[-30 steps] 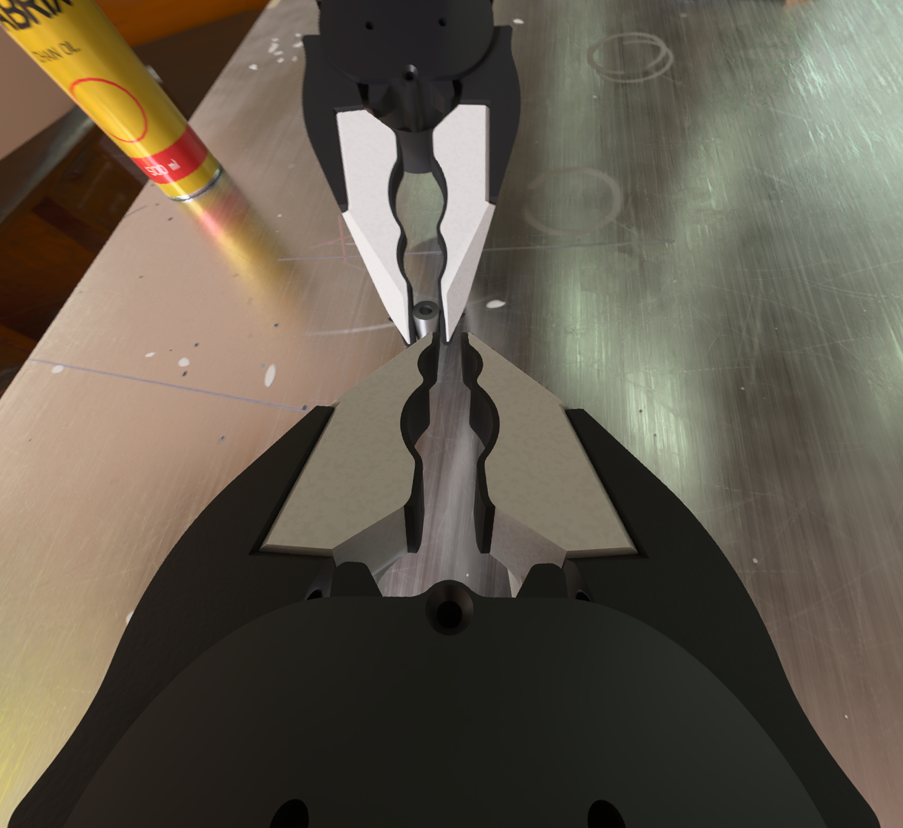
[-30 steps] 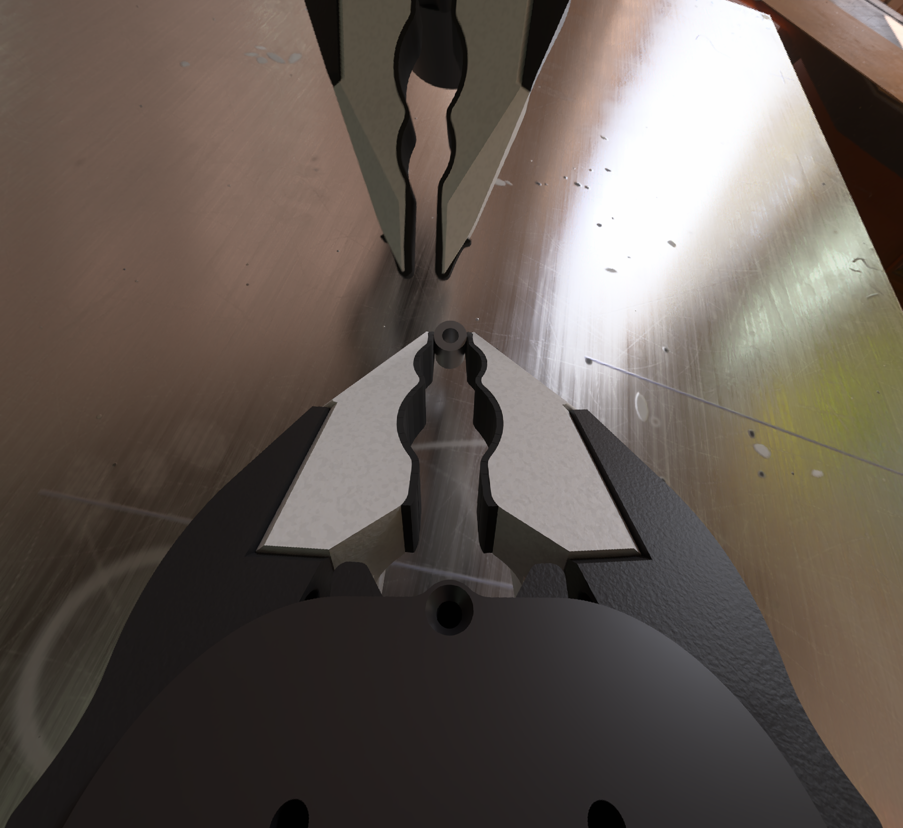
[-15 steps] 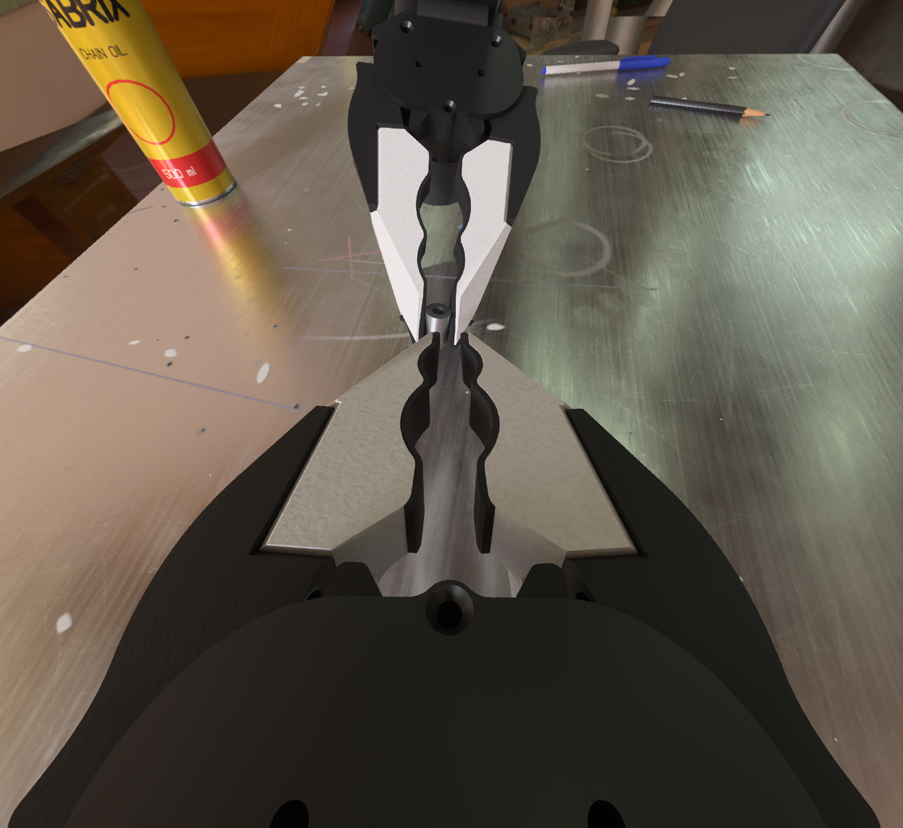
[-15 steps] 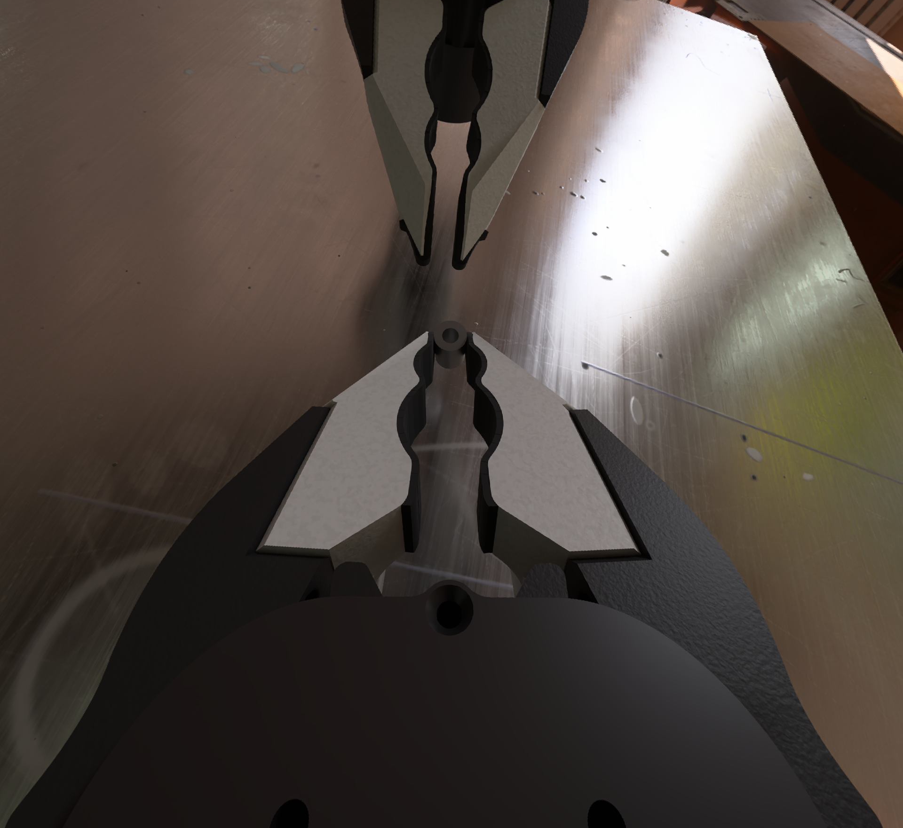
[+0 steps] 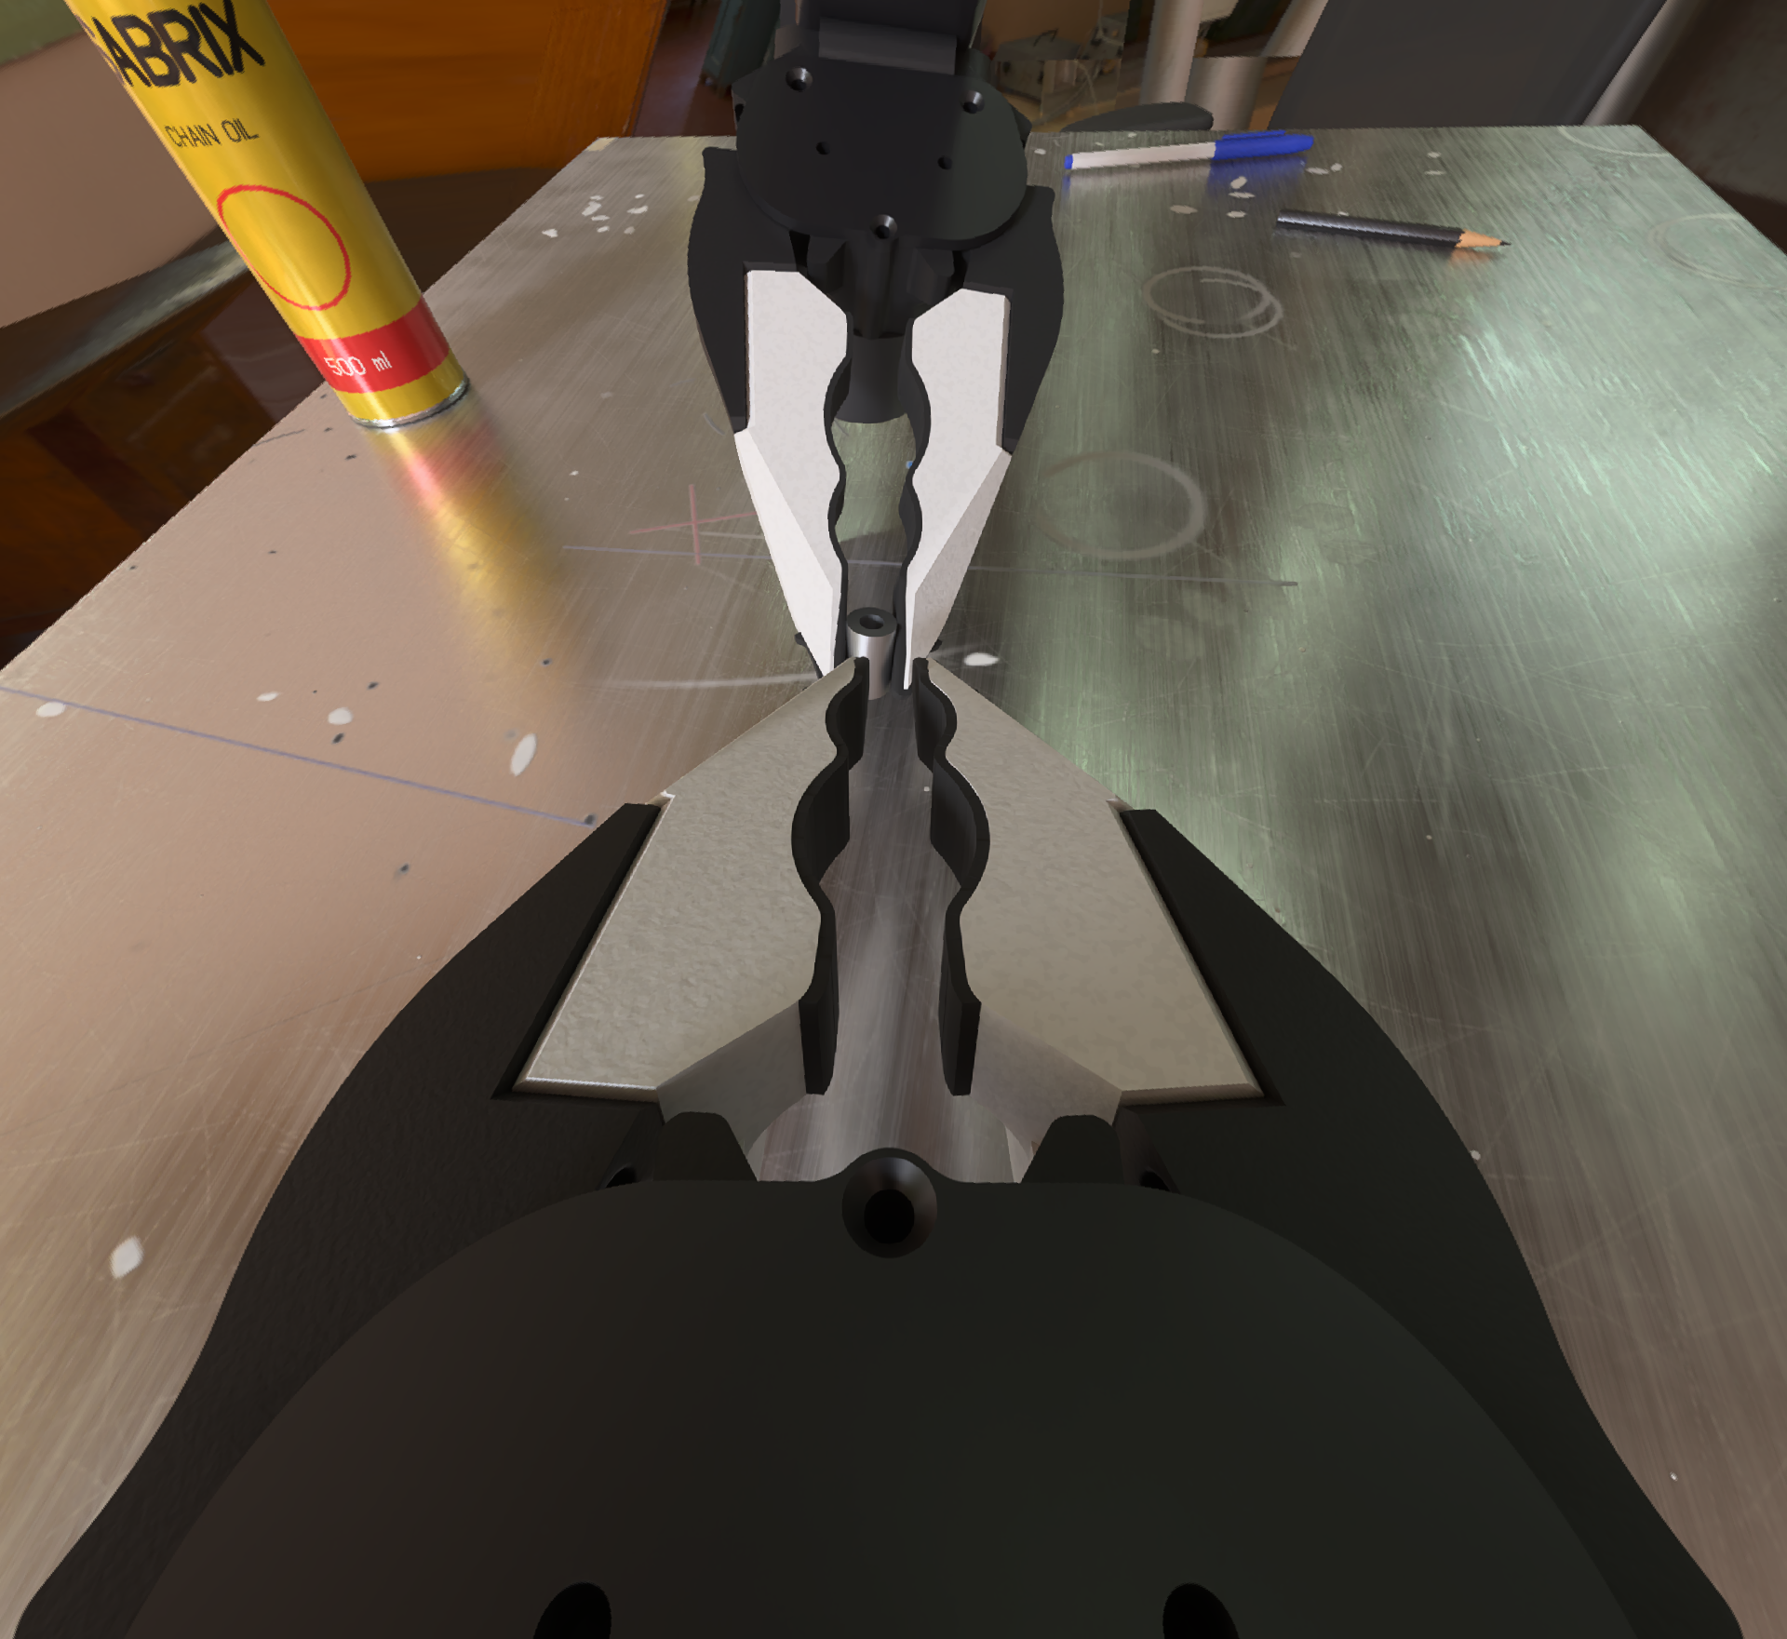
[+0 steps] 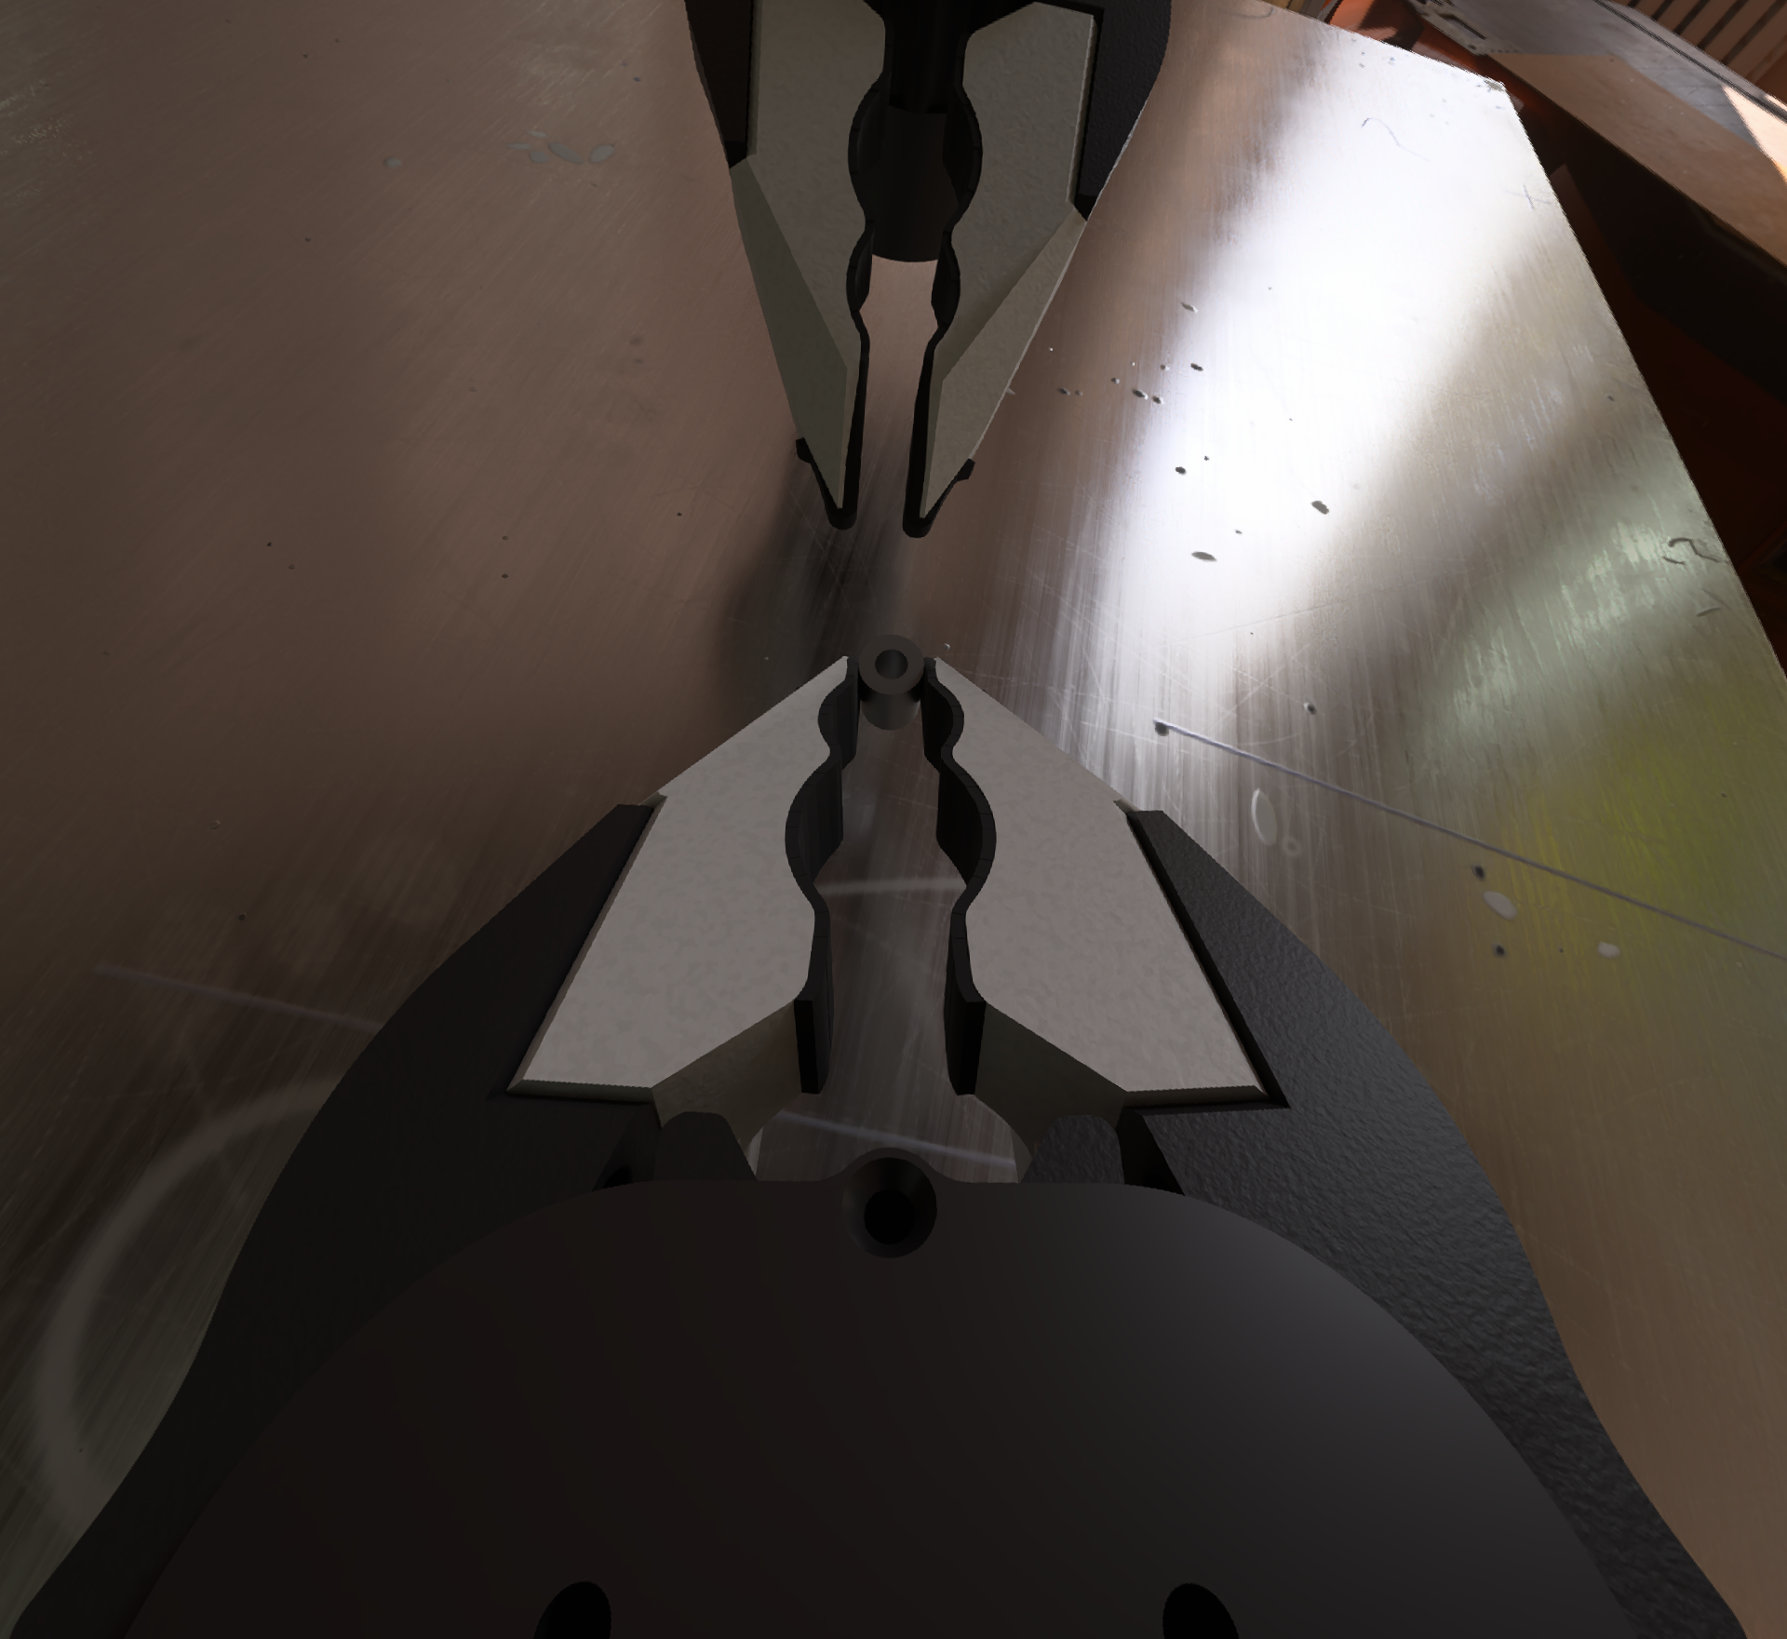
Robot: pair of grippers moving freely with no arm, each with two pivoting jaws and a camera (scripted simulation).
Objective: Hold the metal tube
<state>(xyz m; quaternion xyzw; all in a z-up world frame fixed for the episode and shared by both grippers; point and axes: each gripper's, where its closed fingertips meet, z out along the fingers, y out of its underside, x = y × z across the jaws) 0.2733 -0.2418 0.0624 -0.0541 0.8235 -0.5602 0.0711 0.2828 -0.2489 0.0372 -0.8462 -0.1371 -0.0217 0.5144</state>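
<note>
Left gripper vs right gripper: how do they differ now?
Right gripper pinches the metal tube at its fingertips; left gripper holds nothing. Right gripper's tips touch the tube; left gripper's tips stand apart from it, with an empty gap between them. Both face each other over the metal table.

Showing as a short metal tube (image 5: 869, 651), small, grey, with a round hollow end (image 6: 892, 662) and thick wall. Standing upright, the open end turning up. Sitting pinched between the tips of the right gripper (image 6: 892, 693), above the scratched metal table (image 5: 1450, 626), not touching it as far as visible. Appearing bright silver in the left wrist view and dark in the right wrist view. Lower part hiding behind the fingertips (image 6: 933, 703).
</note>
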